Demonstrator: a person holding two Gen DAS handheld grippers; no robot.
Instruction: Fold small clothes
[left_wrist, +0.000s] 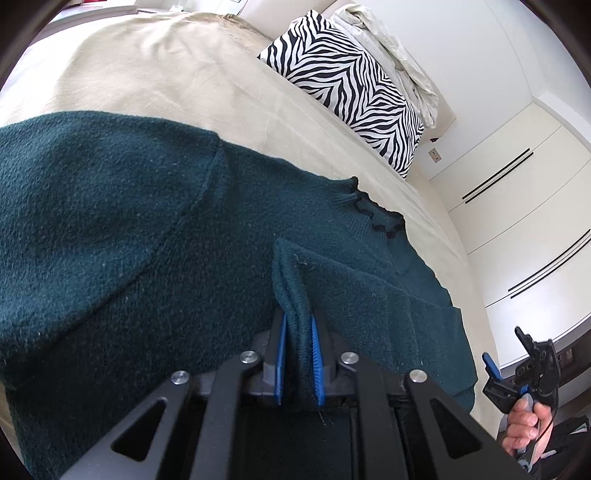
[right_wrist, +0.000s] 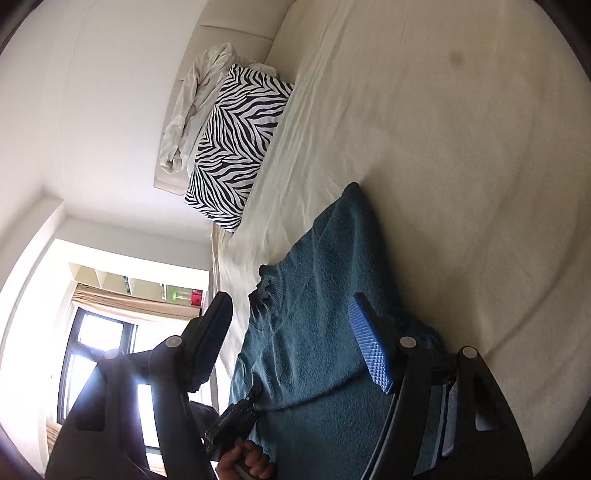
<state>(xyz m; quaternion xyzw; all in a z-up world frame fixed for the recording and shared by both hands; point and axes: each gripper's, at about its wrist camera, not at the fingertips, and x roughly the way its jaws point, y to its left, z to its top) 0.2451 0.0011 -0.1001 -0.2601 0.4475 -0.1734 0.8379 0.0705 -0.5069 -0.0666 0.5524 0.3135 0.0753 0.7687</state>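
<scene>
**Sweater pinched and mid-fold on the bed**

While we hover low over the bed (left_wrist: 155, 77), let's take it from the biggest thing down. Its beige cover runs out to the headboard edge, where the zebra pillow (left_wrist: 351, 88) leans with a pale crumpled cloth (left_wrist: 391, 48) behind it. On the near part of that cover lies our dark green sweater (left_wrist: 110, 221), spread mostly flat. Its ruffled collar (left_wrist: 373, 210) points toward the headboard edge, so we judge the long axis runs from collar back to the hem on our side, roughly along the bed.

Now the tools. Our left gripper (left_wrist: 298, 354) is clamped narrow on a doubled-up edge of the sweater, the knit squeezed between the blue pads (left_wrist: 280, 347) and lifted into a ridge over the body. Our right gripper (right_wrist: 291, 339) stands wide apart and grips nothing; the sweater lies beyond its jaws.

What could go wrong from here, as we see it? The knit is thick and soft, so a quick pull could slide the pinched edge out of the pads. With only one side held, carrying the fold across might also drag the whole garment and skew it off its axis, leaving a crooked crease.
</scene>
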